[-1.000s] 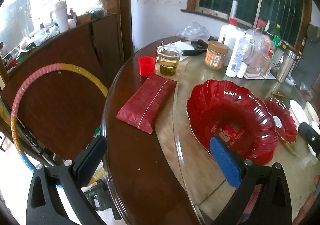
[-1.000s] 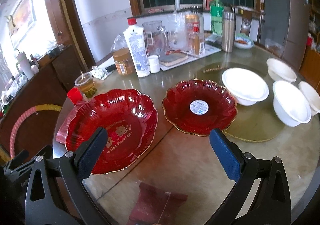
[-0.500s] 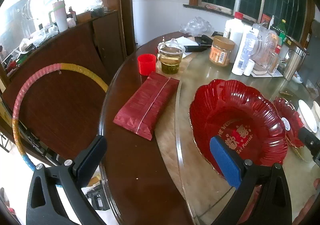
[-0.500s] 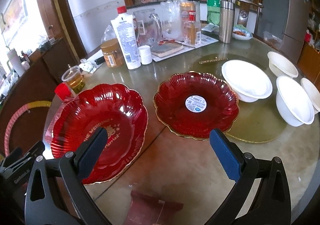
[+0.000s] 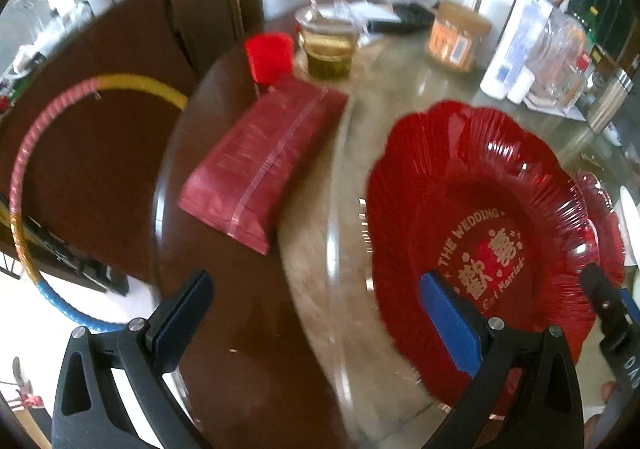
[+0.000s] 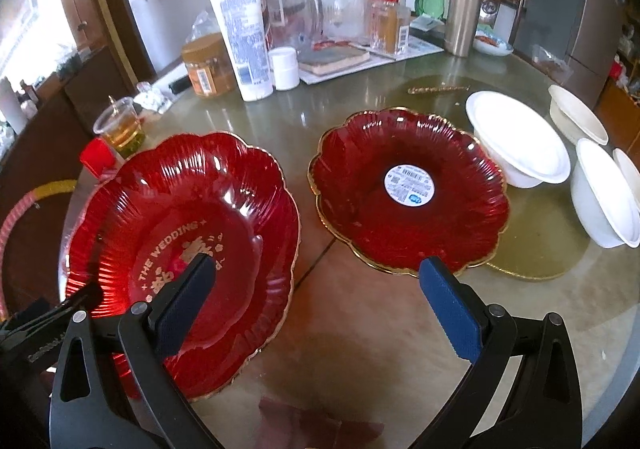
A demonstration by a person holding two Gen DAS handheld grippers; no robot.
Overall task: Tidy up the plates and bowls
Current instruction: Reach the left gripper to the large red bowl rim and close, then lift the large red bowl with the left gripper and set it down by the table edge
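A large red scalloped plate with gold wedding lettering [image 6: 180, 245] lies at the table's near left; it also shows in the left wrist view [image 5: 480, 233]. A second red plate with a white sticker [image 6: 408, 189] lies to its right. Several white bowls [image 6: 520, 145] stand at the right. My left gripper [image 5: 316, 313] is open, its right finger over the lettered plate's near rim. My right gripper [image 6: 316, 297] is open and empty, low over the table, its left finger over the lettered plate.
A red packet [image 5: 264, 161], a red cup [image 5: 268, 55] and a cup of tea [image 5: 326, 47] sit at the table's left edge. Bottles, jars and a steel flask [image 6: 460, 13] crowd the far side. A hoop [image 5: 24, 169] leans beside the table.
Both grippers have moved closer to the table and the lettered plate, which now looms larger in both views. Both stay open.
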